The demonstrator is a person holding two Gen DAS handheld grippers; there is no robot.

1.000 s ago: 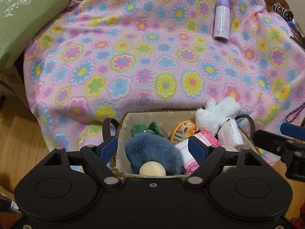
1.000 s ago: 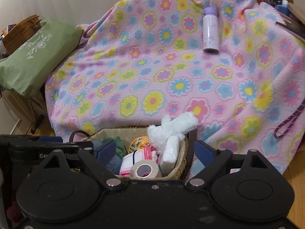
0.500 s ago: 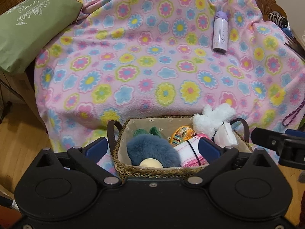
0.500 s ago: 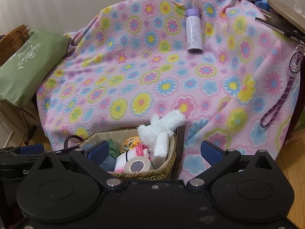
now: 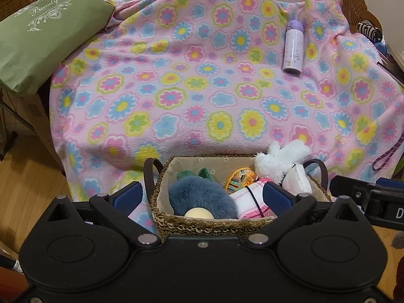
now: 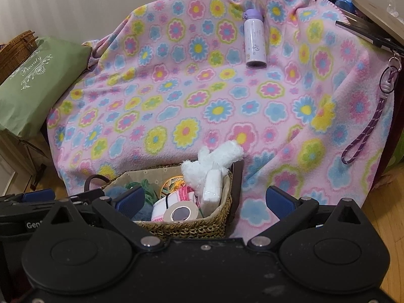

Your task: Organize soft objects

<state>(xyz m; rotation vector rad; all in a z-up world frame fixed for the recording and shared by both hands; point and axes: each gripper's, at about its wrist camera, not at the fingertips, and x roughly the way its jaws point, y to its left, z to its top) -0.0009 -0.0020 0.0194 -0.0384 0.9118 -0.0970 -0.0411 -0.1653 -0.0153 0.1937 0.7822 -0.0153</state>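
A woven basket (image 5: pixel 202 223) (image 6: pixel 192 227) with dark handles stands on the floor against a pink flowered blanket (image 5: pixel 202 88) (image 6: pixel 202 101). In it lie a blue fluffy toy (image 5: pixel 199 198), a white plush (image 5: pixel 280 160) (image 6: pixel 209 161), a pink-and-white cloth (image 5: pixel 246 200), a white pack (image 6: pixel 212 185), a tape roll (image 6: pixel 180 212) and green fabric (image 5: pixel 205 173). My left gripper (image 5: pixel 202 197) is open, its jaws standing wide over the basket and holding nothing. My right gripper (image 6: pixel 205 200) is open too, spanning the basket's right end.
A purple-capped bottle (image 5: pixel 293 48) (image 6: pixel 255 41) lies on the blanket at the back right. A green "Beauty" bag (image 5: pixel 43 40) (image 6: pixel 38 83) sits at the left beside a wicker basket (image 6: pixel 15 48). A purple lanyard (image 6: pixel 366 131) hangs at the right. Wooden floor (image 5: pixel 27 176) lies on both sides.
Both grippers spread their jaws wider and drew back slightly from the basket. The left one let go of the blue fluffy toy, which stays in the basket.
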